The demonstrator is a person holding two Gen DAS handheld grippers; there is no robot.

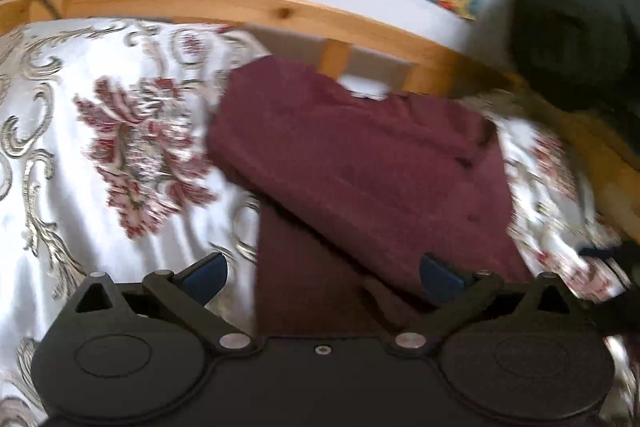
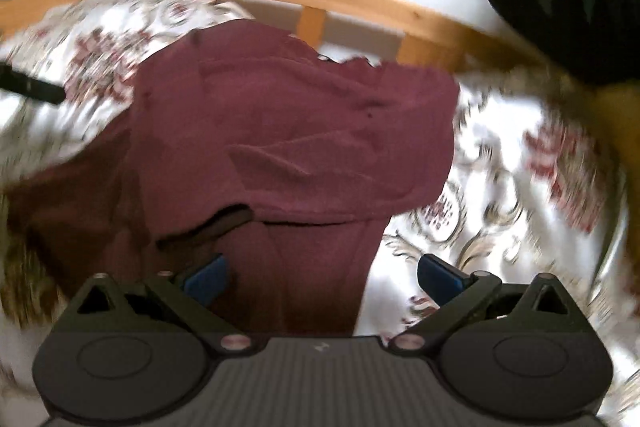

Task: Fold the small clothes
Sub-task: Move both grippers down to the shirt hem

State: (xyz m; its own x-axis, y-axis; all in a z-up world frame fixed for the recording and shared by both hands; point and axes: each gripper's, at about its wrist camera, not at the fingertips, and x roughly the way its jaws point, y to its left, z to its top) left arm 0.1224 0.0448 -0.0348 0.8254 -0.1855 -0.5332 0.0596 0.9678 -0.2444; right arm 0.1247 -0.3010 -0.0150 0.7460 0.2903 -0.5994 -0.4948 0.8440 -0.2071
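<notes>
So both claws were wide open and holding nothing when I looked. The left gripper point(image 1: 323, 277) hung low over the near end of the maroon garment point(image 1: 360, 163), one blue pad over the bedspread point(image 1: 100, 131) and the other over the cloth. The right gripper point(image 2: 322, 277) was the same story, jaws spread, one pad over the maroon and the other over the white floral cover.

The garment itself lay on the bedspread, already partly folded as far as I could judge: an upper layer was doubled over a narrower strip that ran back toward the grippers. So I'd call it mid-fold, between grabs. Next move probably needed each claw to drop onto a near edge or corner and pinch it, then carry it up over the top layer. The cloth looked thick and fuzzy, so a shallow pinch might slip.

Room-wise, plenty of open bedspread on either side of the garment. The far edge sat just beside the wooden bed rail point(image 1: 256, 7), so not much slack there, and a dark bundle point(image 1: 576, 31) sat off at the far corner.
</notes>
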